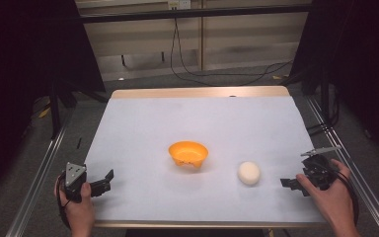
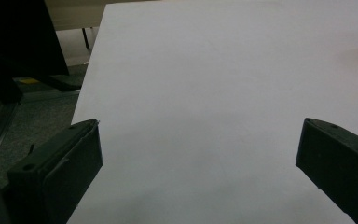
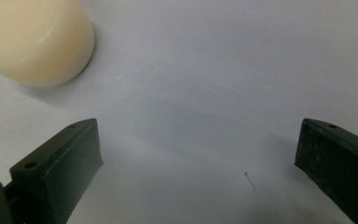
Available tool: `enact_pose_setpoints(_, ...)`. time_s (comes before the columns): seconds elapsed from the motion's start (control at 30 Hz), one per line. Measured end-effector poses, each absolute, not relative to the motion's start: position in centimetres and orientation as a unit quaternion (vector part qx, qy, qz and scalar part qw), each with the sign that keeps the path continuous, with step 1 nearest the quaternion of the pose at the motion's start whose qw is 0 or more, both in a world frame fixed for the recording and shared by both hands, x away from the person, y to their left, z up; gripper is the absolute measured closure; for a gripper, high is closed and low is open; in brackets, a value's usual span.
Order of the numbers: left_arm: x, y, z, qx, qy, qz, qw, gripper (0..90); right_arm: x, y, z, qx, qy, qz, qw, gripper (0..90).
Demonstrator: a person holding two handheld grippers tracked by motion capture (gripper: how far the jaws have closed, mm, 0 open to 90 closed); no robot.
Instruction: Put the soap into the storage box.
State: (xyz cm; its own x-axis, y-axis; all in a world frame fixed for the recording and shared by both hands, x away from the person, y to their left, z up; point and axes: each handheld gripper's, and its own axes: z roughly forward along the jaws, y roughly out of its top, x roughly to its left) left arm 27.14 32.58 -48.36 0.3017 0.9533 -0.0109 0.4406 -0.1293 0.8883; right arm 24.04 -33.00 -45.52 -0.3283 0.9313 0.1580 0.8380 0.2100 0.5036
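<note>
Sitting beside orange bowl (image 1: pixel 188 153); cream rounded lump (image 1: pixel 249 173).

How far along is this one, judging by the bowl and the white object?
Nothing looks done: the orange bowl is empty and the white round object sits on the sheet beside it, apart. Nothing is in hand: the left gripper and right gripper are both open, holding nothing. Any handling is left.

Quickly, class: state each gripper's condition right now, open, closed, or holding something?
Left gripper: open, holding nothing.
Right gripper: open, holding nothing; the cream ball lies apart from it.
</note>
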Motion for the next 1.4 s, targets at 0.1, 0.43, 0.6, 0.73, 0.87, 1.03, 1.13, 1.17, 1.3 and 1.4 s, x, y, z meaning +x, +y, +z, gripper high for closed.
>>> enact_pose_setpoints(0.1, 27.1, 32.6, -48.4, 0.686, 0.508, 0.304, 0.424, 0.0, 24.4, -32.3, -45.3, 0.569, 0.779, 0.251, 0.081, 0.2)
enact_pose_setpoints(0.43, 27.2, 32.7, -48.3, 0.688, 0.507, 0.302, 0.422, 0.0, 25.4, -30.7, -44.8, 0.541, 0.804, 0.234, 0.07, 3.9)
enact_pose_setpoints(0.6, 27.2, 32.6, -48.3, 0.688, 0.508, 0.303, 0.42, 0.0, 25.5, -30.0, -44.3, 0.528, 0.811, 0.245, 0.059, 7.9)
enact_pose_setpoints(0.73, 27.2, 32.7, -48.4, 0.686, 0.511, 0.302, 0.422, 0.0, 25.8, -29.1, -44.0, 0.507, 0.822, 0.253, 0.055, 10.1)
enact_pose_setpoints(0.87, 27.2, 32.6, -48.3, 0.687, 0.51, 0.302, 0.421, 0.0, 25.9, -28.5, -43.7, 0.498, 0.827, 0.254, 0.055, 11.6)
enact_pose_setpoints(1.03, 27.2, 32.7, -48.3, 0.687, 0.511, 0.301, 0.421, 0.0, 26.2, -27.4, -43.8, 0.482, 0.837, 0.255, 0.046, 12.3)
enact_pose_setpoints(1.13, 27.2, 32.6, -48.4, 0.687, 0.511, 0.298, 0.423, 0.0, 26.3, -26.6, -43.9, 0.477, 0.841, 0.253, 0.042, 12.3)
enact_pose_setpoints(1.17, 27.3, 32.7, -48.4, 0.691, 0.509, 0.298, 0.419, 0.0, 26.3, -26.3, -43.9, 0.473, 0.842, 0.255, 0.044, 12.4)
enact_pose_setpoints(1.3, 27.2, 32.7, -48.4, 0.69, 0.508, 0.298, 0.421, 0.0, 26.5, -25.4, -44.0, 0.469, 0.846, 0.252, 0.044, 12.6)
enact_pose_setpoints(1.4, 27.3, 32.6, -48.4, 0.691, 0.509, 0.298, 0.418, 0.0, 26.9, -24.7, -44.2, 0.462, 0.849, 0.253, 0.042, 13.0)
